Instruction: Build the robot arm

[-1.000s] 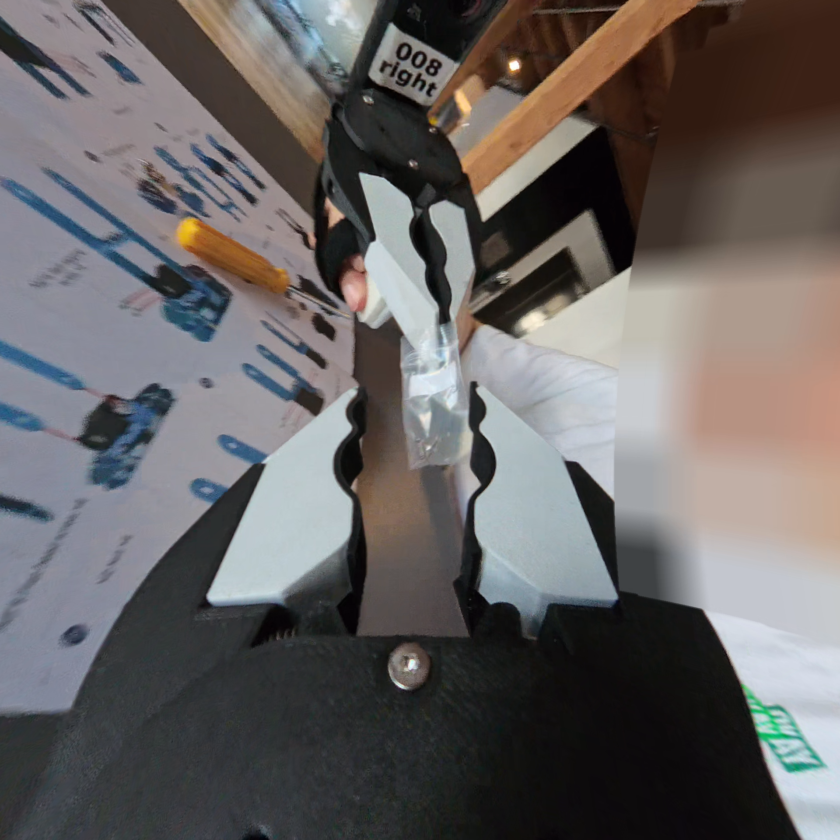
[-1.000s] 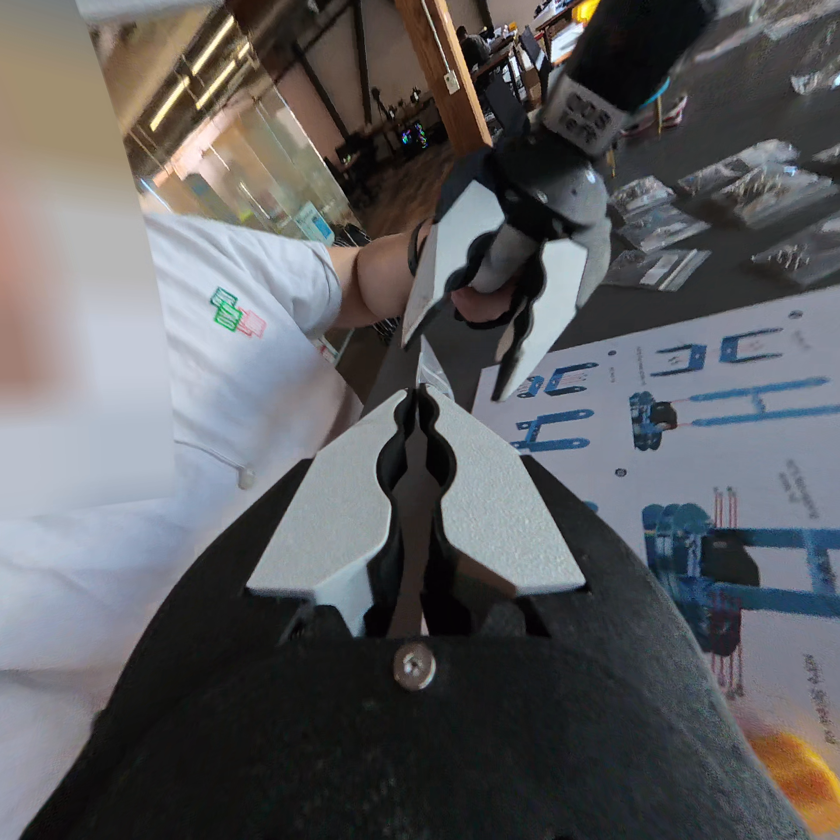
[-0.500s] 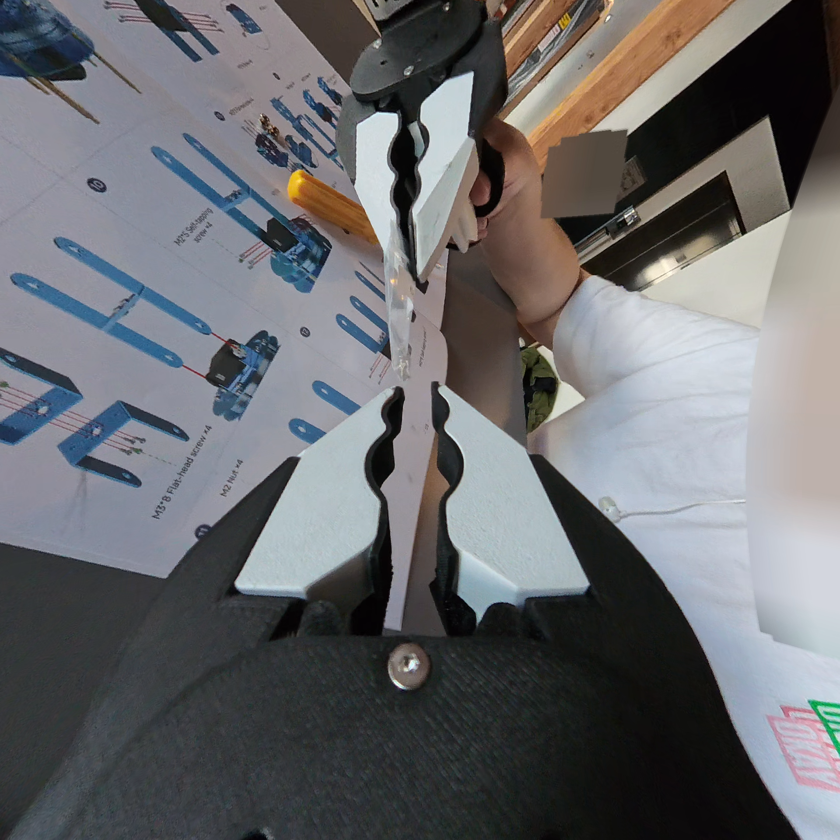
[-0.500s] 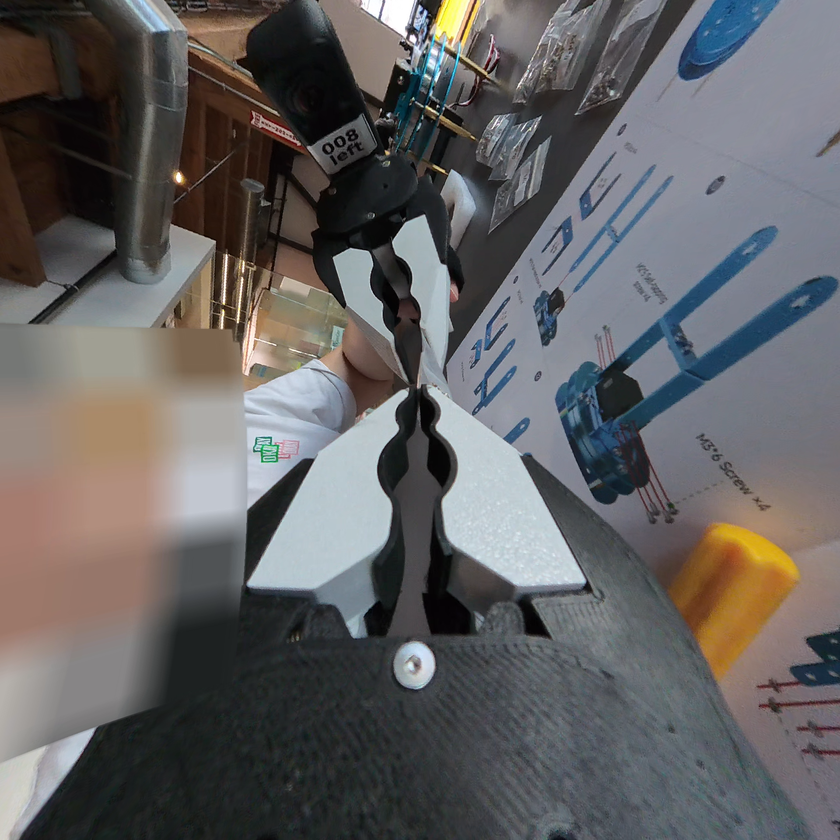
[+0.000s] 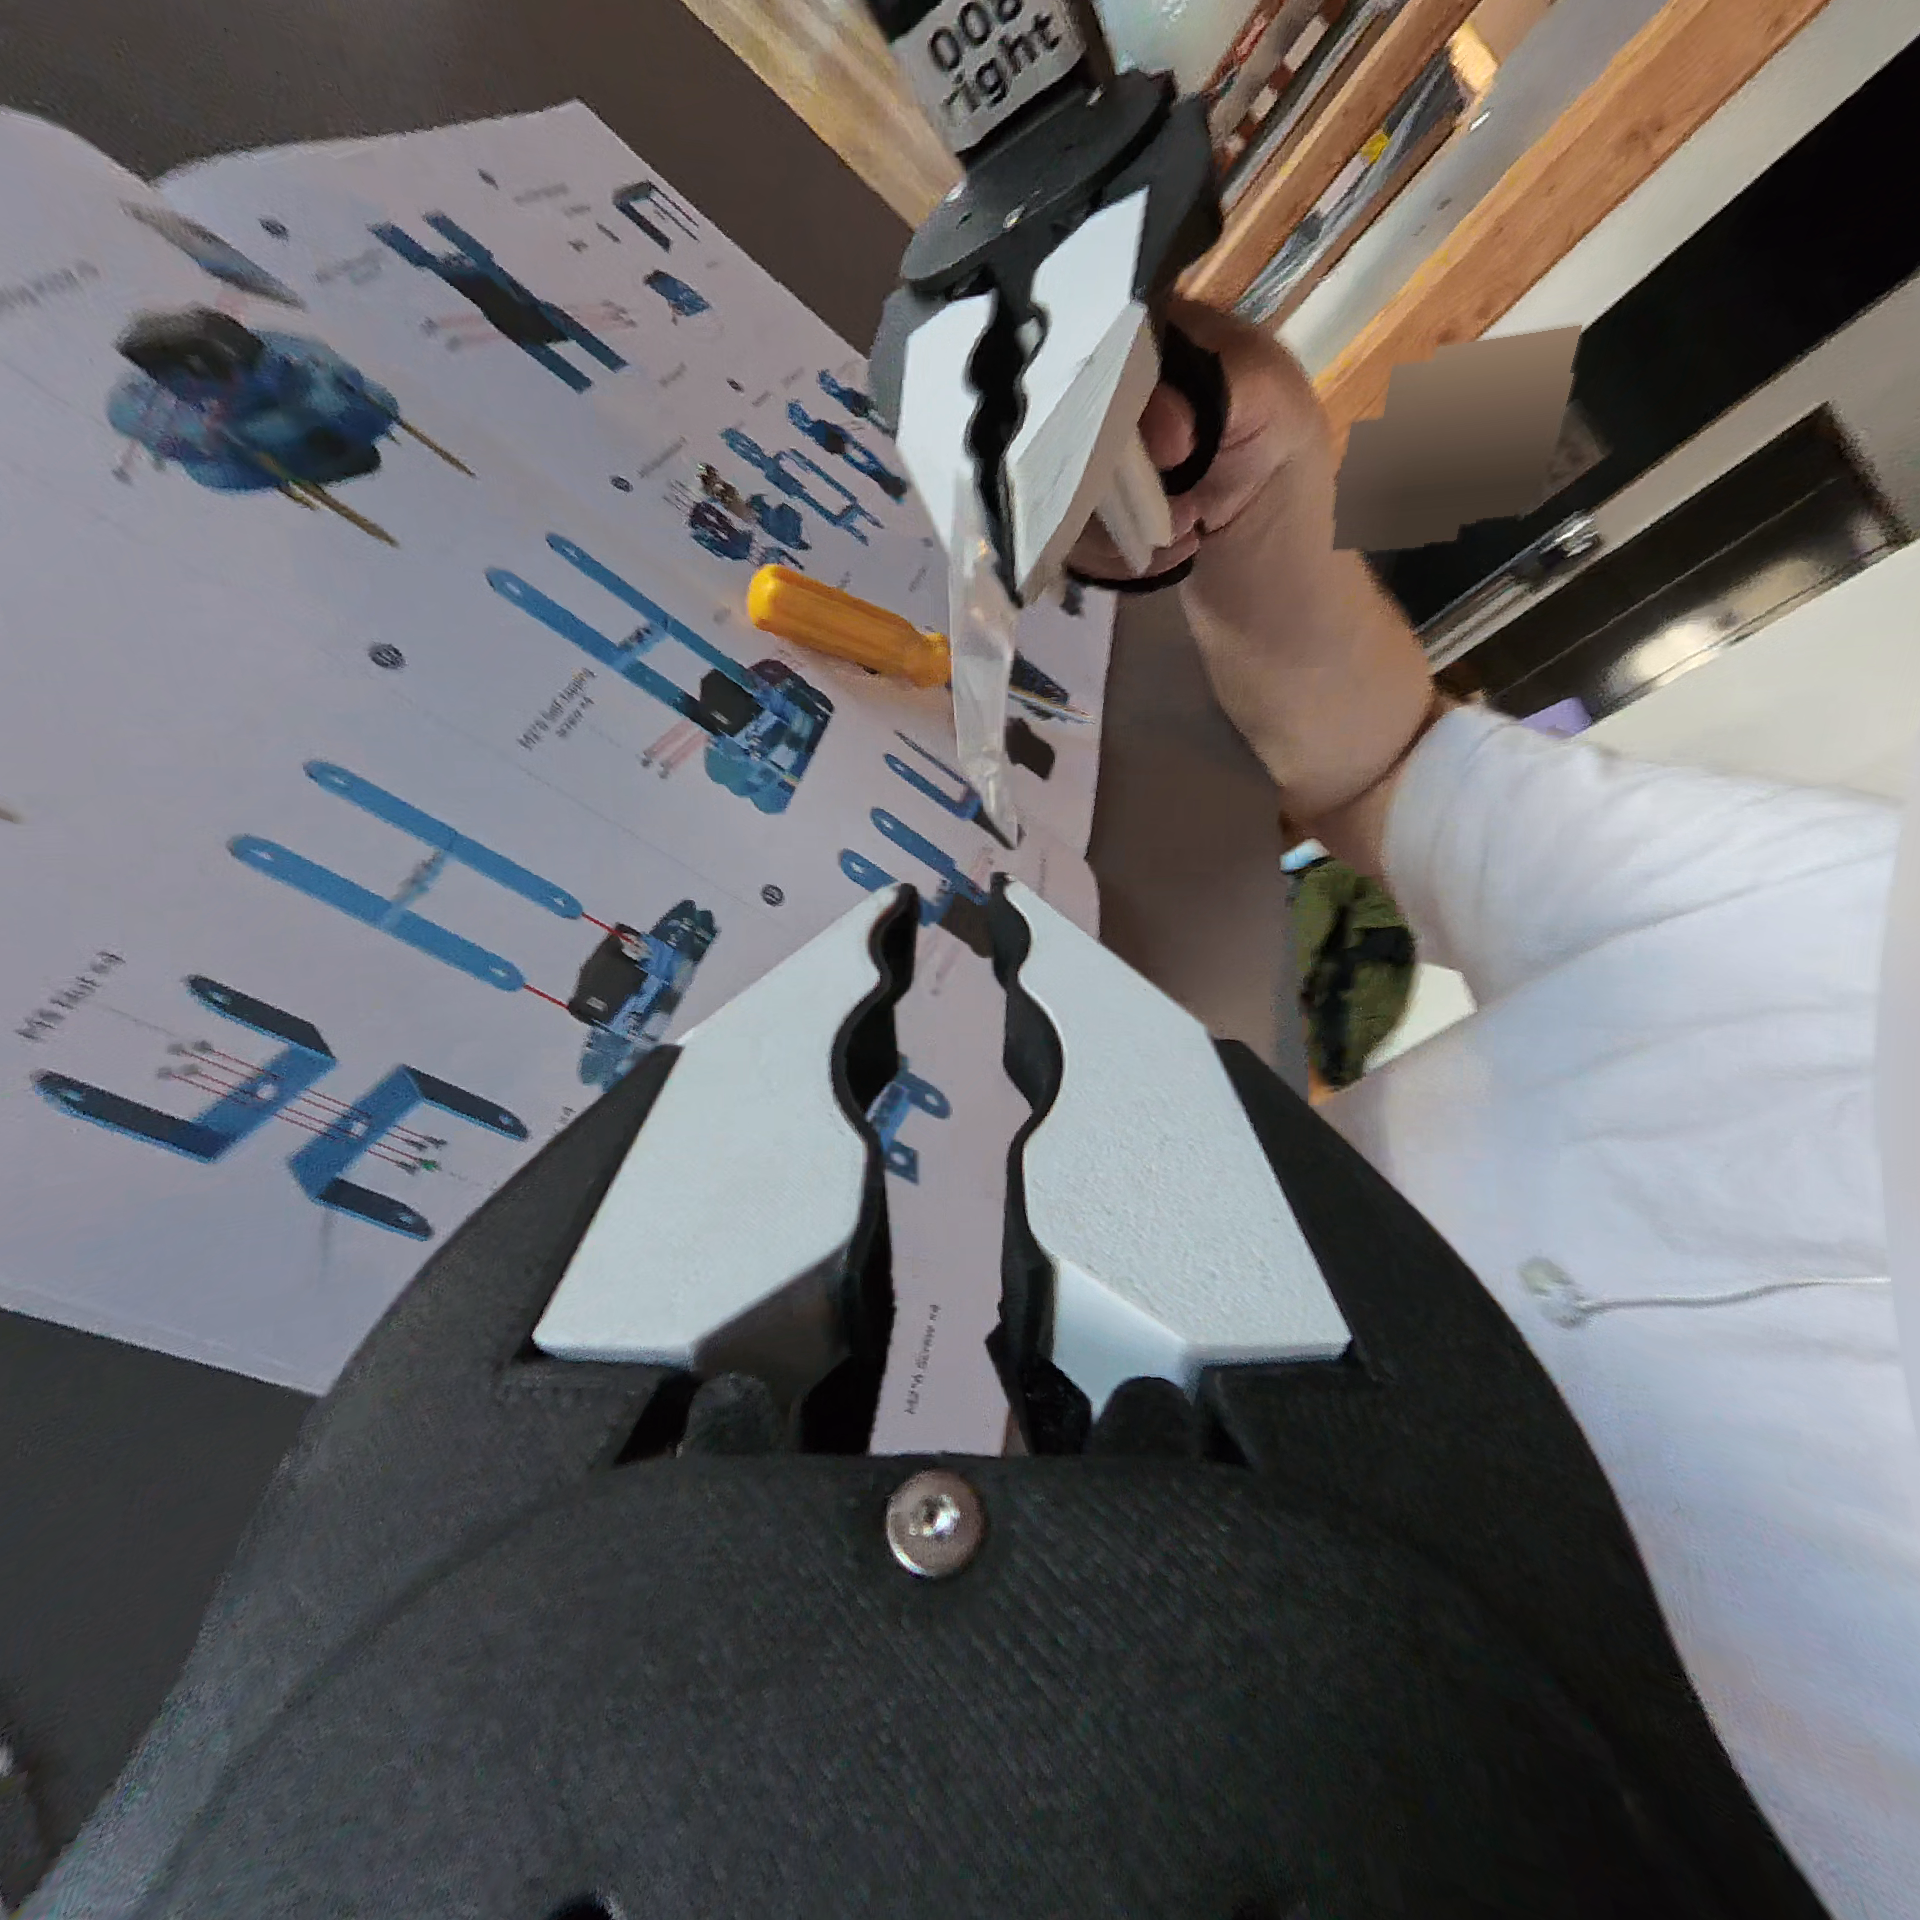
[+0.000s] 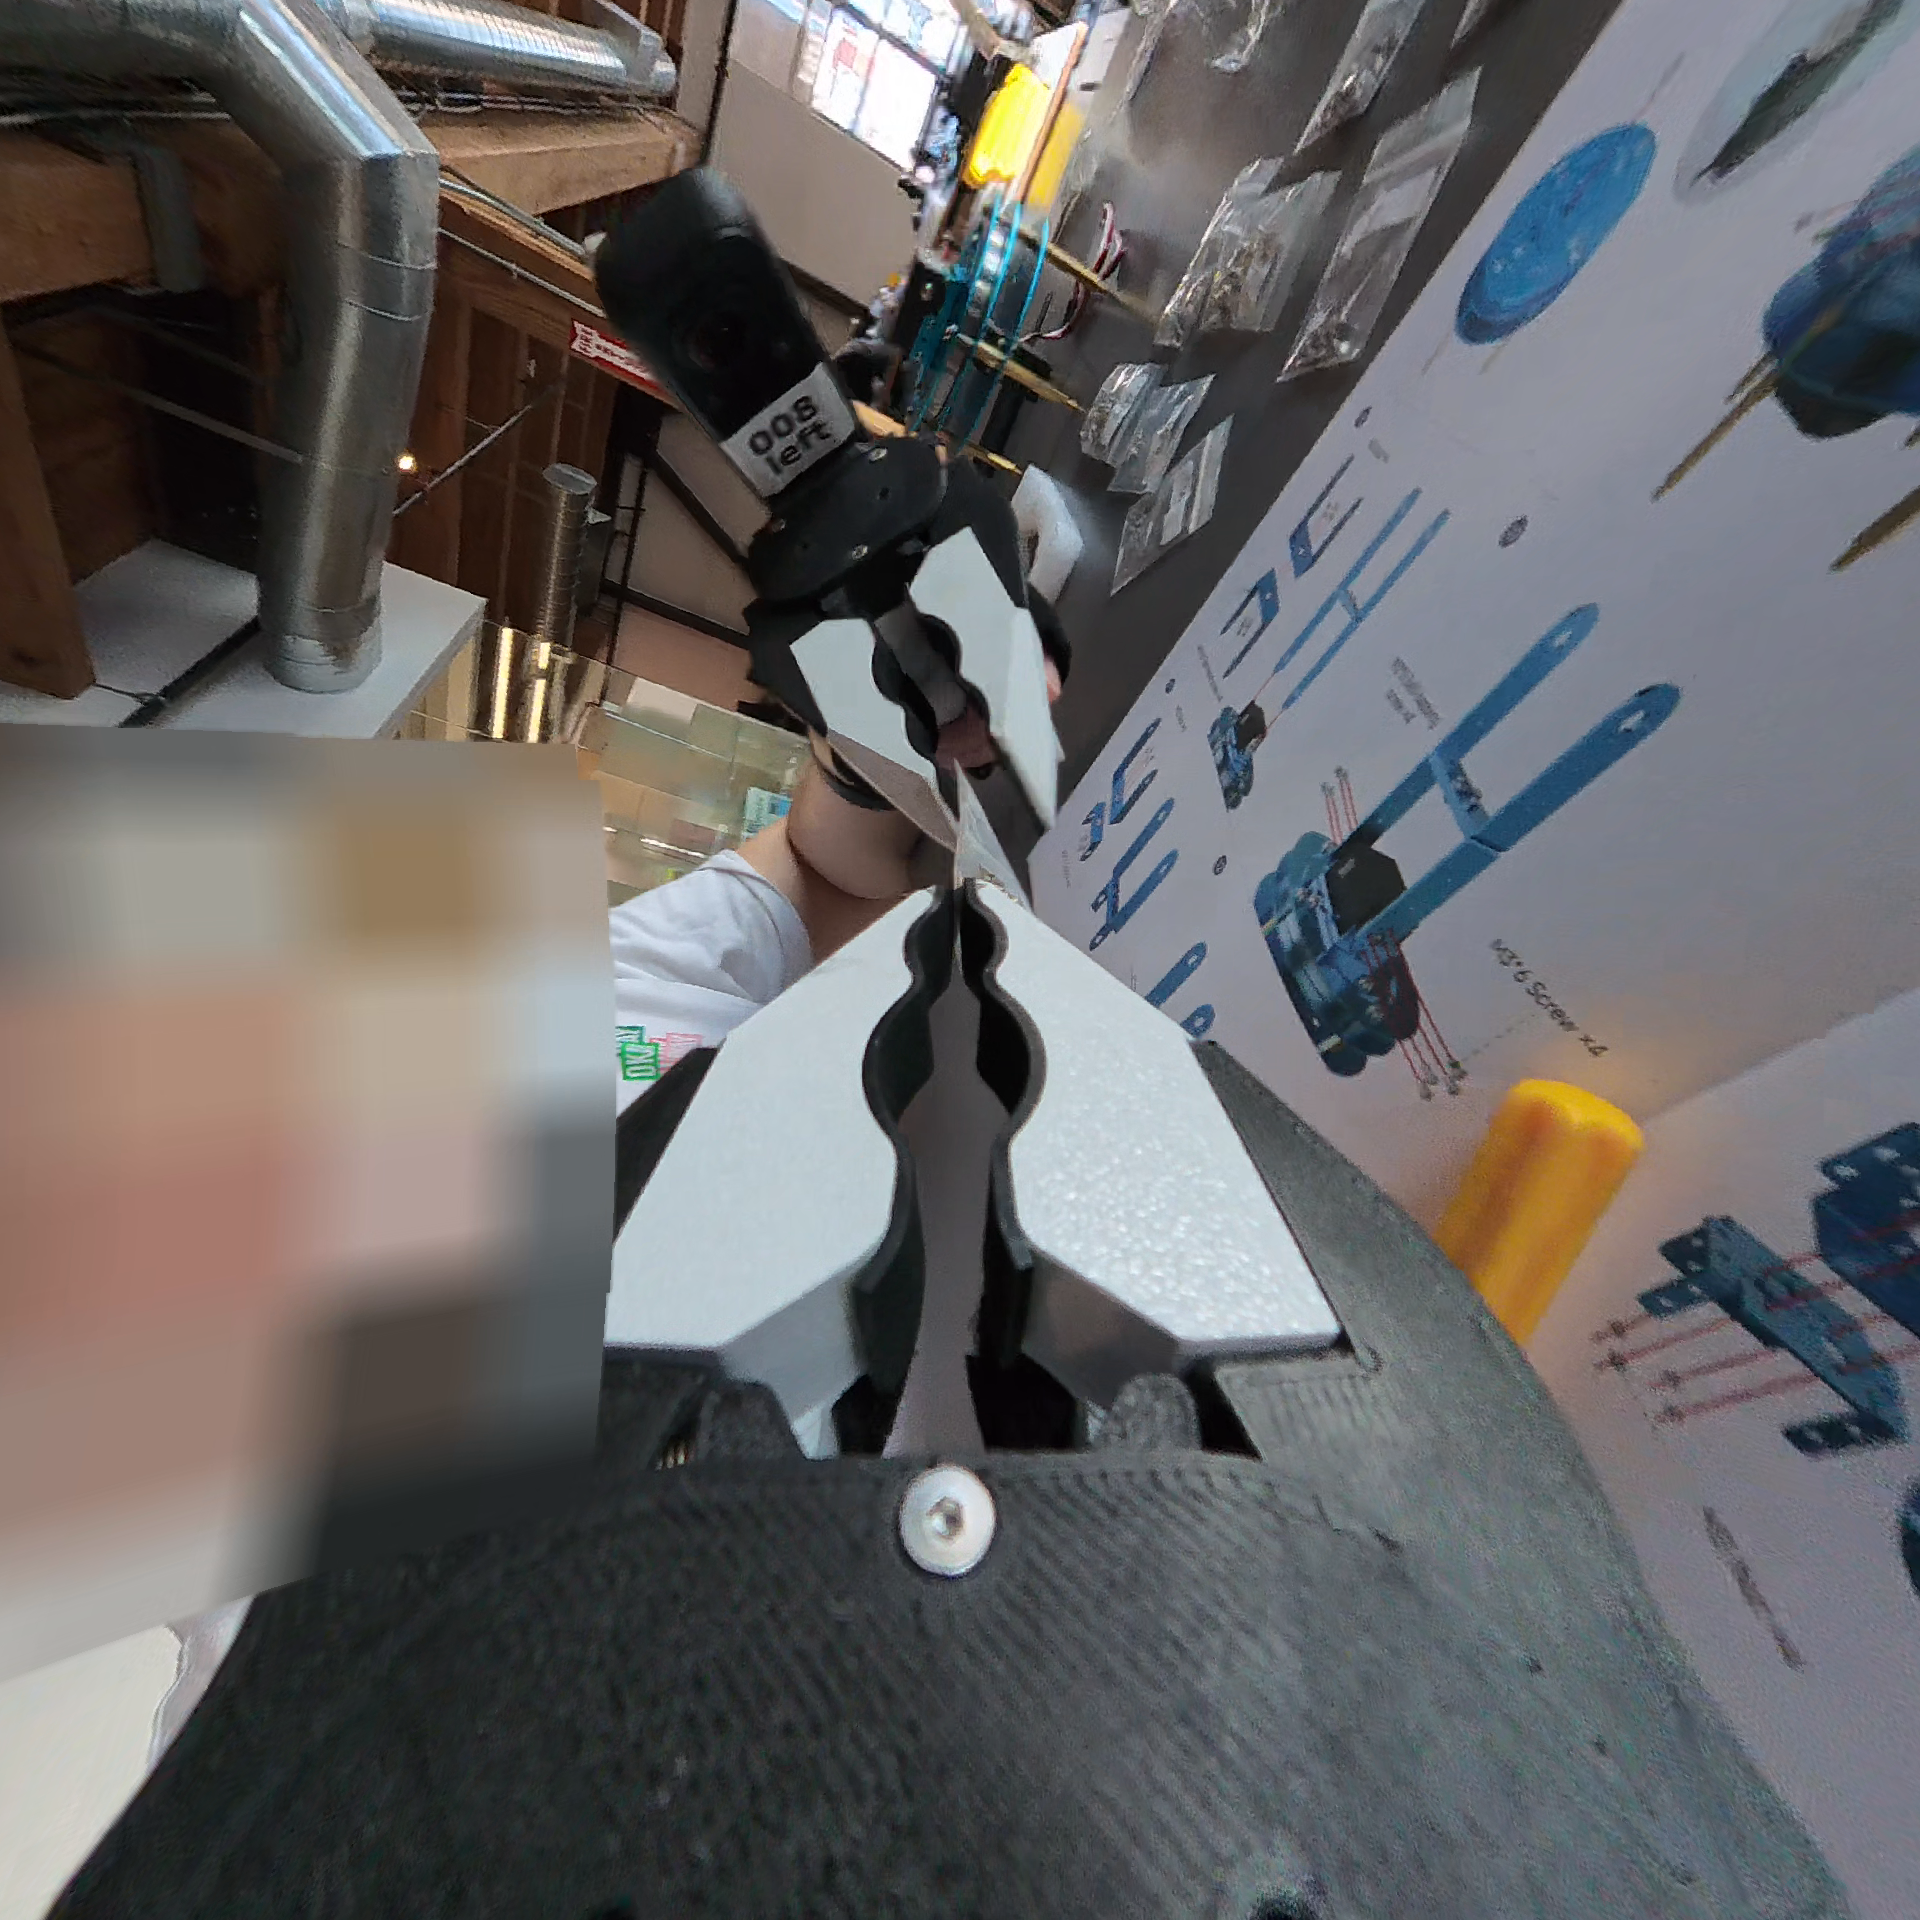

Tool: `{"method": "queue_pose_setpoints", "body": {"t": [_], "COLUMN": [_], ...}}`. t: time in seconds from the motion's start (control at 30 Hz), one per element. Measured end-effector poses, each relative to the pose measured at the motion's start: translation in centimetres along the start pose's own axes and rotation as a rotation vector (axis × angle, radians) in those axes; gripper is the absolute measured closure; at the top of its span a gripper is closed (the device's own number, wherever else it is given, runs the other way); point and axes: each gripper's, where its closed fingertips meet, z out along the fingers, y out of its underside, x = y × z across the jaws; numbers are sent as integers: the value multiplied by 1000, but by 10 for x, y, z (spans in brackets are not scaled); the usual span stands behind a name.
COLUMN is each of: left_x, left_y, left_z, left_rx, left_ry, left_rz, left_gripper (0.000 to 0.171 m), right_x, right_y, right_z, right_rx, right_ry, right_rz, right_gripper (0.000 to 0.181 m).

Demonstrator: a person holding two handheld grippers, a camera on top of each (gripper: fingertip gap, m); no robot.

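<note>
Bag (image 5: 982,675), small and clear plastic, hung in the air from my right tool (image 5: 1016,587). That tool was closed tight on the bag's top edge, with the rest dangling toward my left tool (image 5: 951,896). I couldn't tell what was in the bag; it showed edge-on and blurred.

The left tool was partly open with a narrow gap between its fingers and nothing in it. In the left wrist view the bag's lower corner ended just short of the left fingertips, apart from them. In the right wrist view my right tool (image 6: 961,891) had its tips pressed together on a sliver of the bag (image 6: 987,847). The left tool (image 6: 992,821) pointed back at it, near. I couldn't tell from that view whether they touched.

A hand (image 5: 1236,457) gripped the right tool's handle, and a white sleeve (image 5: 1662,1039) was behind it.

Below both tools lay a big white instruction sheet (image 5: 312,675) printed with blue parts drawings. A yellow-handled screwdriver (image 5: 842,629) lay on it, well under the bag. The sheet sat on a dark grey bench (image 6: 1164,135). Farther along, several clear parts bags (image 6: 1236,260) were spread flat.

The room looked like a workshop, with wooden beams (image 5: 1507,208) and a silver duct (image 6: 343,260) overhead.
</note>
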Motion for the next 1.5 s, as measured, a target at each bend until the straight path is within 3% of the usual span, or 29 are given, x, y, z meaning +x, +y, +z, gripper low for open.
{"method": "queue_pose_setpoints", "body": {"t": [0.1, 0.33, 0.63, 0.93, 1.03, 1.13, 1.5], "left_x": [1, 4, 4, -7, -9, -12, -27], "left_y": [-5, -37, -82, -78, -74, -77, -80], "left_z": [6, 36, 98, 131, 139, 143, 152], "left_rx": [-12, 43, 141, 190, 172, 211, 206], "left_ry": [-46, -17, 12, -138, -172, -188, -260], "left_rz": [46, 8, -78, -180, -223, -244, -209], "left_gripper": [147, 146, 143, 146, 138, 152, 163], "right_x": [-8, -22, 5, 34, 41, 46, 54], "right_y": [-12, -25, -20, -15, -15, -17, -23], "right_z": [-17, -72, -132, -147, -150, -153, -153], "right_rx": [42, 123, 147, 111, 117, 113, 79], "right_ry": [36, 98, 129, -25, -73, -105, -173], "right_rz": [-20, 23, 93, 197, 246, 273, 311], "right_gripper": [181, 181, 181, 181, 181, 181, 181]}}
